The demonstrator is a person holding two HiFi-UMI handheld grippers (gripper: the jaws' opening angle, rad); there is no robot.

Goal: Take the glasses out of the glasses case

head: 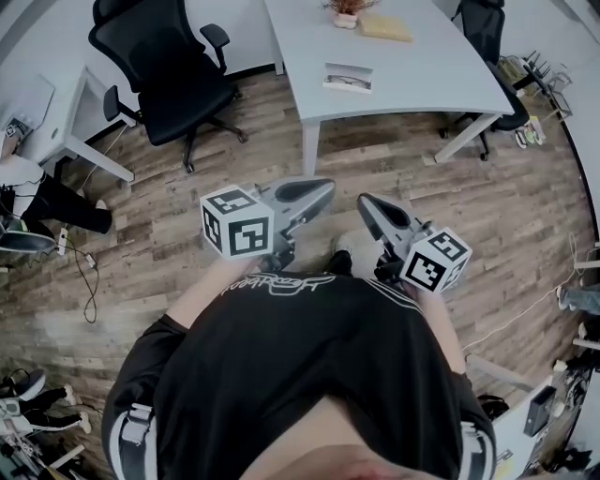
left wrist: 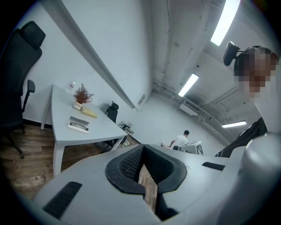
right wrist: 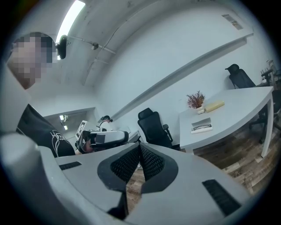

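The open glasses case (head: 348,78) lies on the white table (head: 422,75) ahead of me, with dark glasses inside it. It also shows far off as a case (left wrist: 79,125) in the left gripper view and a case (right wrist: 202,126) in the right gripper view. My left gripper (head: 323,192) and right gripper (head: 367,206) are held close to my body over the wooden floor, well short of the table. The left gripper (left wrist: 143,149) is shut with nothing in it. So is the right gripper (right wrist: 139,147).
A potted plant (head: 346,13) and a yellow object (head: 385,27) stand at the table's far end. A black office chair (head: 169,66) is at the left, another chair (head: 487,28) at the far right. A second desk (head: 56,122) and floor cables (head: 84,272) lie left.
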